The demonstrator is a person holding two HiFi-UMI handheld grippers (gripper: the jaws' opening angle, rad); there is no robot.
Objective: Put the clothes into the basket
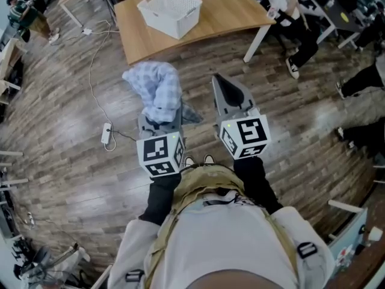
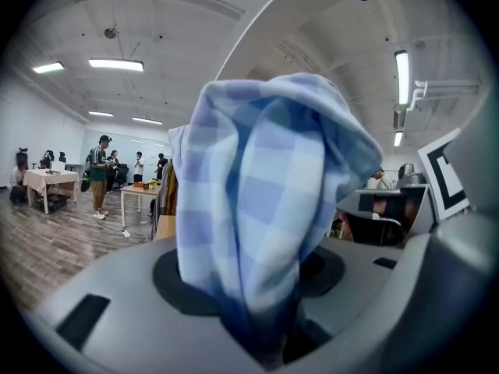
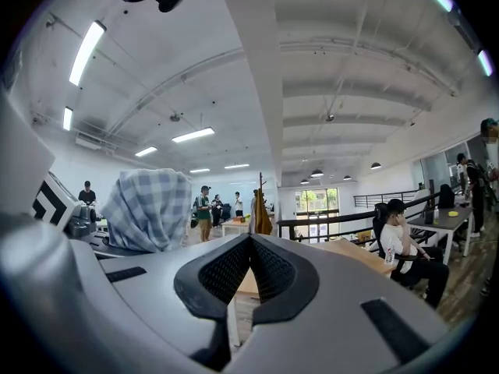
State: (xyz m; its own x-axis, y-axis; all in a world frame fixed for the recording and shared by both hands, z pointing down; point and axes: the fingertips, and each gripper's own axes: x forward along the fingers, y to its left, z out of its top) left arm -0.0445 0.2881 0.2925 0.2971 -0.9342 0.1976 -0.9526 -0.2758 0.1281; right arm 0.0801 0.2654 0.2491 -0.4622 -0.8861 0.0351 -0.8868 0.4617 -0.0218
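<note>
Left tongs (image 1: 161, 123) clamped on checked cloth (image 1: 155, 89), above floor. Right tongs (image 3: 249, 265) together, empty. Basket (image 1: 148, 8) on desk (image 1: 224, 15).

We found no words, numbers, brand names or signs that we could read in the head view or in either tool's view. The left marker cube (image 1: 161, 155) and the right marker cube (image 1: 243, 136) carried only black-and-white square patterns, which were not letters or digits.
</note>
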